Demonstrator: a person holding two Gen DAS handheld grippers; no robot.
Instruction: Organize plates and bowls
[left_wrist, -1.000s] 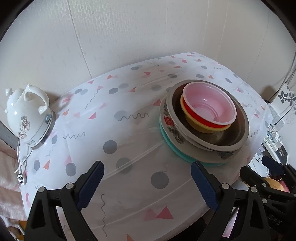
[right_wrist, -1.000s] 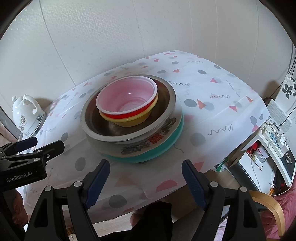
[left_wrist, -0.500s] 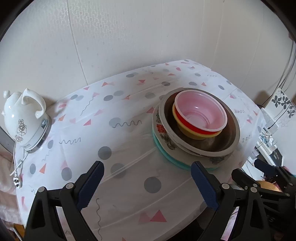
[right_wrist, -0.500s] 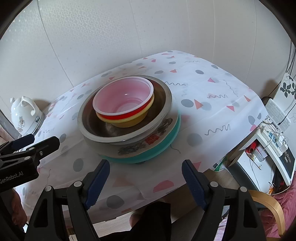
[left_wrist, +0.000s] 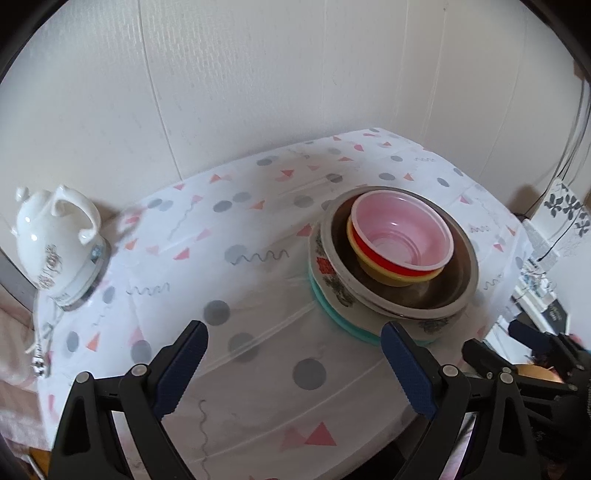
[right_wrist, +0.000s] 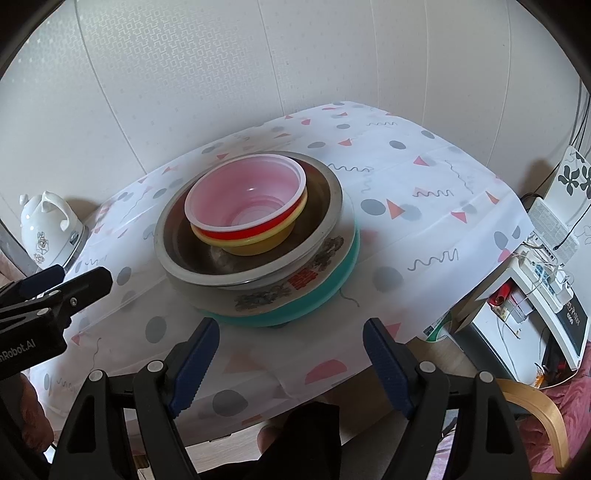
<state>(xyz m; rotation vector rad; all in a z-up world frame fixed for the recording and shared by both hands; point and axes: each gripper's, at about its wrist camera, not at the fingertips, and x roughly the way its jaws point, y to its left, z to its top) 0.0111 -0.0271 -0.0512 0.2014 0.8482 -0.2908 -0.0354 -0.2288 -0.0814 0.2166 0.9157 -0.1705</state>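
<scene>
Where steel bowl (right_wrist: 251, 254) sits, pink bowl (right_wrist: 245, 199) nests inside.

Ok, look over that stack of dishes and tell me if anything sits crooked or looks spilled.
Nothing is spilled or broken. The red bowl and the yellow bowl under it sit off-centre in the metal bowl, pushed toward its far side. The metal bowl also overhangs one edge of the patterned plate, which rests on a teal plate.

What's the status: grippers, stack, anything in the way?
Left gripper and right gripper both open, empty, short of the stack. Bowls nested on plates, untouched. Kettle off to the side, path clear.
</scene>
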